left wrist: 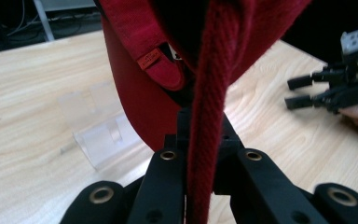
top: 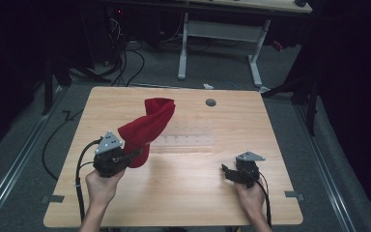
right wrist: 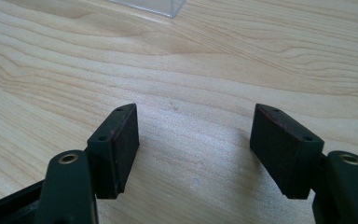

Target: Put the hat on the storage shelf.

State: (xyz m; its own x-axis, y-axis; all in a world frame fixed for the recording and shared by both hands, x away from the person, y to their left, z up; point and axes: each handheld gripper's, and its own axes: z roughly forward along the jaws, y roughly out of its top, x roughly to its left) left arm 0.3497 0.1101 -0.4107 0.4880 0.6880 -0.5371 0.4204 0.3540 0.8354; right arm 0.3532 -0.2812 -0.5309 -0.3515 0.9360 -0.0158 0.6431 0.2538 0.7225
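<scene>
A red knitted beanie (top: 147, 126) is held up off the table at the left, its top leaning up and to the right. My left gripper (top: 134, 154) is shut on the hat's ribbed edge (left wrist: 207, 116), which runs straight up between its two black jaws; an orange tag (left wrist: 149, 58) shows inside the hat. My right gripper (top: 227, 170) rests low over the table at the right, open, with bare wood between its pads (right wrist: 121, 140). That same right gripper (left wrist: 307, 91) lies at the right edge of the left gripper view.
A clear plastic stand (top: 183, 141) lies on the wooden table (top: 222, 121) behind the hat, also seen as the clear stand (left wrist: 100, 135) and its corner (right wrist: 154, 5). A round grey grommet (top: 210, 102) sits near the far edge. Cables and a desk frame stand on the floor beyond.
</scene>
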